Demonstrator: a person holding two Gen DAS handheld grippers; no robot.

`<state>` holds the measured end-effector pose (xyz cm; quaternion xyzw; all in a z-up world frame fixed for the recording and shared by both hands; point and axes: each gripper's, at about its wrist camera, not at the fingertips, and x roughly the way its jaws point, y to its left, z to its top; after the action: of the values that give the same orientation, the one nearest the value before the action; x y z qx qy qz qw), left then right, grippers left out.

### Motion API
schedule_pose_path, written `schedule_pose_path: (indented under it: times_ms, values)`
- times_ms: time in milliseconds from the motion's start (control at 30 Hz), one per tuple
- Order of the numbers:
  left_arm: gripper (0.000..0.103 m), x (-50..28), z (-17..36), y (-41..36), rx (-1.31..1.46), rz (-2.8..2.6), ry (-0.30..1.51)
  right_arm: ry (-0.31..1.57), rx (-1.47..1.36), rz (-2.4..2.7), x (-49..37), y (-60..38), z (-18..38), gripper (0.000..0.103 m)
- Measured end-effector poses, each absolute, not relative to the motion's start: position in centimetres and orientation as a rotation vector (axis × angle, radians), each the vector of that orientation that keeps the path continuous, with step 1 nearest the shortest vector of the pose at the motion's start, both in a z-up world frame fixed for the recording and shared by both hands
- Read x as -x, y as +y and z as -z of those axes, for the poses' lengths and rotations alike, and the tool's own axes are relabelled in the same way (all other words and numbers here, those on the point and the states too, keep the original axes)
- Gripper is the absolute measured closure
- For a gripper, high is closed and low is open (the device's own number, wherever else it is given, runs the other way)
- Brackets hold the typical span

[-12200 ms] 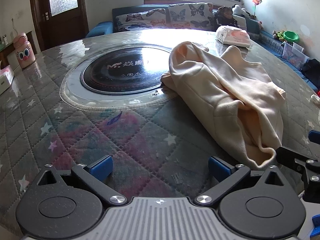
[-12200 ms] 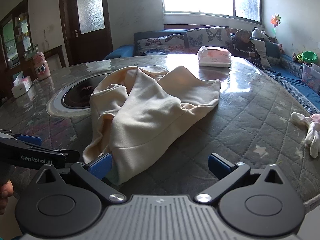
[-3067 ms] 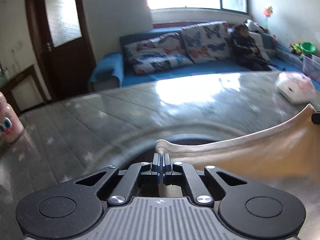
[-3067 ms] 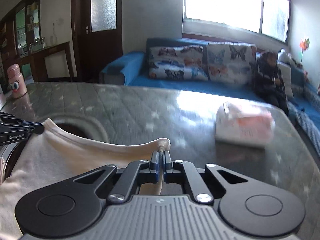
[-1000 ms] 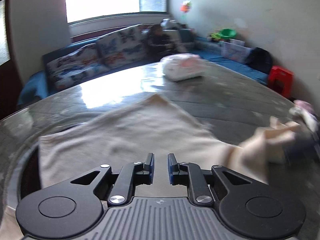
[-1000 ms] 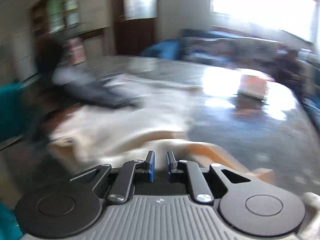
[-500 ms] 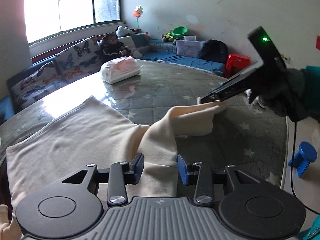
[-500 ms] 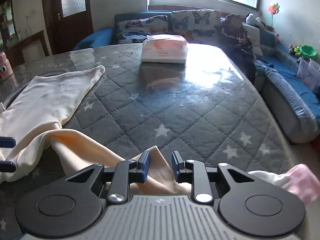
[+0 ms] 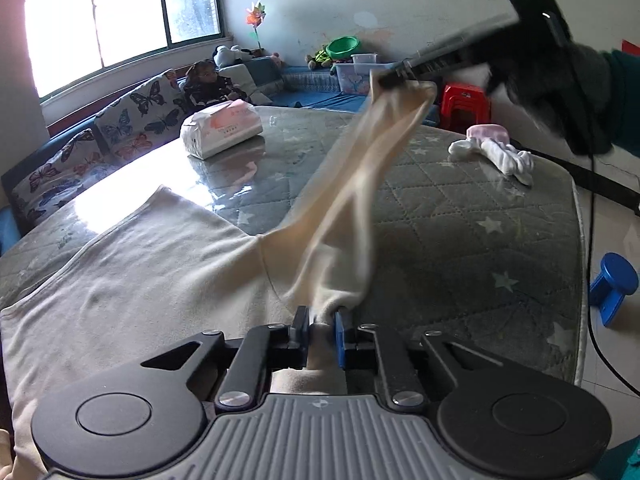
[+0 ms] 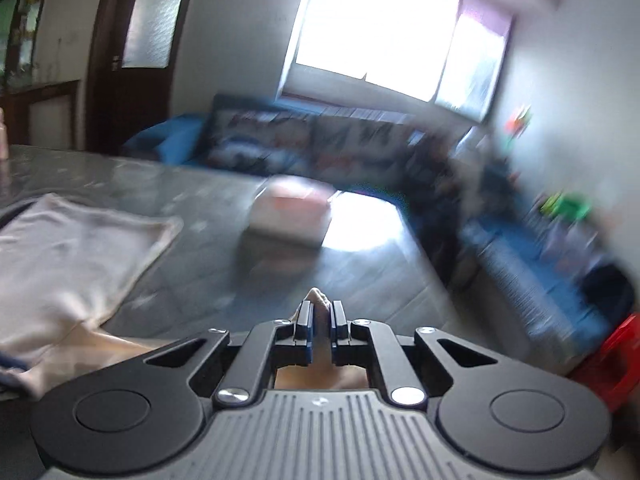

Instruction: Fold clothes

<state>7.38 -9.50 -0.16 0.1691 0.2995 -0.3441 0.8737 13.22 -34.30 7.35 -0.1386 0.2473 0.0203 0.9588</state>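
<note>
Left gripper point(image 9: 321, 322) sits low over the table point(image 9: 460, 216), its 2 blue-padded fingers point(image 9: 340, 334) clenched on a bunched fold of the cream garment point(image 9: 152, 280) right where the sleeve point(image 9: 360, 184) meets the body. Ahead of it and up to its right, the right gripper point(image 9: 394, 76) is raised well above the tabletop, held by 1 dark-gloved hand point(image 9: 560, 72) with a teal cuff showing behind it; its tip pinches the far end of that sleeve, so the cloth runs as 1 slanted, twisted band between the 2 tools. The right wrist view is blurred, yet it shows that tool point(image 10: 320, 320) tilted, with its 2 fingers closed on a small nub of cream fabric that pokes out past the pads. To the left of the left gripper the rest of the garment lies spread flat on the quilted, star-patterned cover. Straight ahead of this tool, well beyond the cloth, rests 1 wrapped tissue pack point(image 9: 221, 128). Far to its right, near the table's edge and below the raised hand, lies 1 small white and pink bundle point(image 9: 494, 148) of cloth. Beyond the table stand 1 butterfly-print sofa point(image 9: 100, 128), 1 red stool point(image 9: 466, 100) and 1 blue stool point(image 9: 612, 288) on the floor.
</note>
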Motion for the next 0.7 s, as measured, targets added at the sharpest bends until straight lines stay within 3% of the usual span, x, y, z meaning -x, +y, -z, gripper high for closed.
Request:
schedule_pose_path:
  times_ms: [200, 333, 433, 700]
  values:
    - [0.083, -6.4, -0.4, -9.1, -0.366, 0.775, 0.613, 0.54, 0.281, 0.077, -15.6, -35.5, -5.3, 0.09]
    - [0.079, -5.6, -1.4, -8.4, -0.341, 0.8, 0.583, 0.604, 0.187, -0.042, -14.7, -35.4, -4.3, 0.078]
    - [0.068, -5.2, -1.8, -8.1, -0.319, 0.798, 0.574, 0.654, 0.136, -0.104, -13.9, -35.2, -3.0, 0.076]
    - [0.066, -4.6, -0.4, -7.7, -0.268, 0.784, 0.655, 0.735, 0.069, -0.044, -13.6, -36.9, -1.1, 0.074]
